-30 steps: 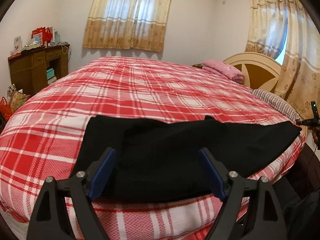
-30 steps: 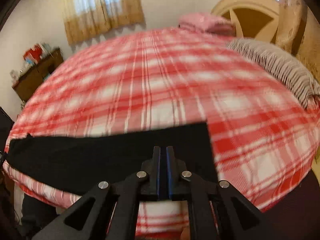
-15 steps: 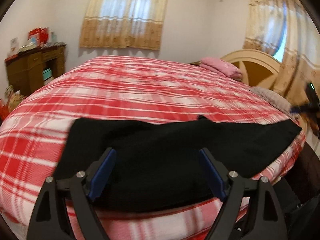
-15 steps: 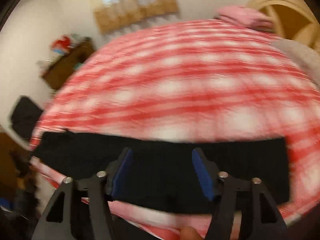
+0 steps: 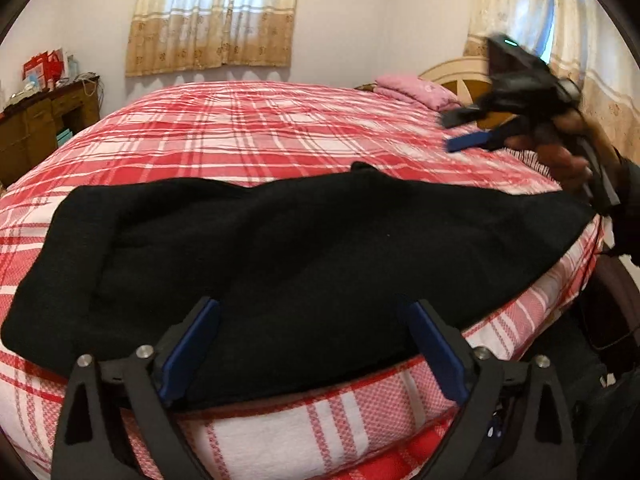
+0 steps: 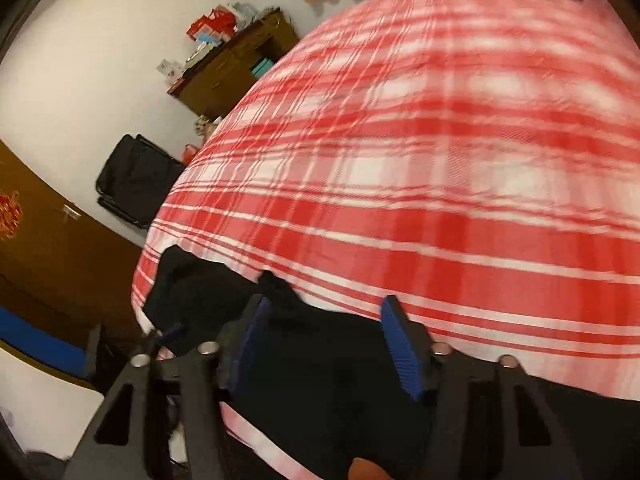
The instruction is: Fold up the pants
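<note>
Black pants (image 5: 304,248) lie in a long band along the near edge of a bed with a red and white plaid cover (image 5: 256,128). My left gripper (image 5: 312,320) is open and empty, its jaws wide apart just above the pants' near edge. My right gripper (image 6: 326,312) is open and empty over the pants (image 6: 328,376) at their right part. It also shows in the left wrist view (image 5: 460,132), raised above the bed at the right, blurred.
A pink pillow (image 5: 416,90) and a cream headboard (image 5: 452,76) are at the far right. A brown dresser (image 5: 36,120) with clutter stands at the left wall. A black bag (image 6: 132,180) and a brown door (image 6: 48,248) are beyond the bed's left side.
My right gripper opened, let go of the pants' right end, and lifted and swung left over the bed. The left gripper stayed open and moved closer to the pants.
</note>
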A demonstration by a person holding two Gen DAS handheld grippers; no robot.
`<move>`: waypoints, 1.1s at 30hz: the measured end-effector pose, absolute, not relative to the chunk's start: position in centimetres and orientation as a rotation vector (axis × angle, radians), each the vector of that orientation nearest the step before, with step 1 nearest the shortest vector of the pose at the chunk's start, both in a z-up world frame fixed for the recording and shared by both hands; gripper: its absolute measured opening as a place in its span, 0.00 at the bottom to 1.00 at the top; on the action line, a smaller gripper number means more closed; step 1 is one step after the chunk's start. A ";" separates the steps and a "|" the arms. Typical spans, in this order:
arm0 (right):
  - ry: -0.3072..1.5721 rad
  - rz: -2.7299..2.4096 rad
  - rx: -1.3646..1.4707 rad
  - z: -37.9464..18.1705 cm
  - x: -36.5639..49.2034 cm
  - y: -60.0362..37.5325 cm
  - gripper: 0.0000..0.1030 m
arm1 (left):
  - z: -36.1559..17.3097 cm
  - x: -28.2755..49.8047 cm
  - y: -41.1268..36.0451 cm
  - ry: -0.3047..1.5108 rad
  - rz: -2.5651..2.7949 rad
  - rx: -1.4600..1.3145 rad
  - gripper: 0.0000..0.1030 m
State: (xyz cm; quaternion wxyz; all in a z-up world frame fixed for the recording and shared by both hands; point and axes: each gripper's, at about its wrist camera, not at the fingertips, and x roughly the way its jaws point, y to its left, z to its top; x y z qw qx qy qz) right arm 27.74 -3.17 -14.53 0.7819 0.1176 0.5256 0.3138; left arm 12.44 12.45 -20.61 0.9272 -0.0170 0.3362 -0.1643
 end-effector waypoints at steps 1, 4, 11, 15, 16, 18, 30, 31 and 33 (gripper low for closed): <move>1.156 0.682 0.274 -15.3 28.3 -2.3 0.52 | -20.8 12.3 12.2 0.698 -0.337 -0.019 0.97; 1.224 0.713 0.352 -17.0 29.6 -0.3 0.52 | -21.0 12.0 11.6 0.698 -0.332 0.026 0.97; 1.331 0.753 0.449 -18.9 30.5 2.6 0.42 | -21.1 11.7 12.0 0.696 -0.355 0.006 0.98; 1.420 0.757 0.469 -20.1 30.8 3.4 0.42 | -21.2 11.5 12.1 0.686 -0.367 0.003 0.98; 1.438 0.750 0.475 -20.5 30.8 3.4 0.42 | -21.2 11.4 12.1 0.684 -0.367 0.000 0.99; 1.452 0.721 0.482 -21.1 31.0 3.7 0.26 | -21.2 11.3 12.0 0.680 -0.370 -0.007 0.99; 1.182 0.684 0.384 -17.9 29.6 3.6 0.05 | -21.4 11.2 11.9 0.653 -0.365 0.001 1.00; 1.178 0.650 0.350 -18.4 29.8 3.6 0.05 | -21.4 11.1 11.9 0.651 -0.363 0.003 1.00; 1.191 0.631 0.336 -19.7 30.1 3.6 0.05 | -21.3 11.0 11.8 0.646 -0.359 0.008 1.00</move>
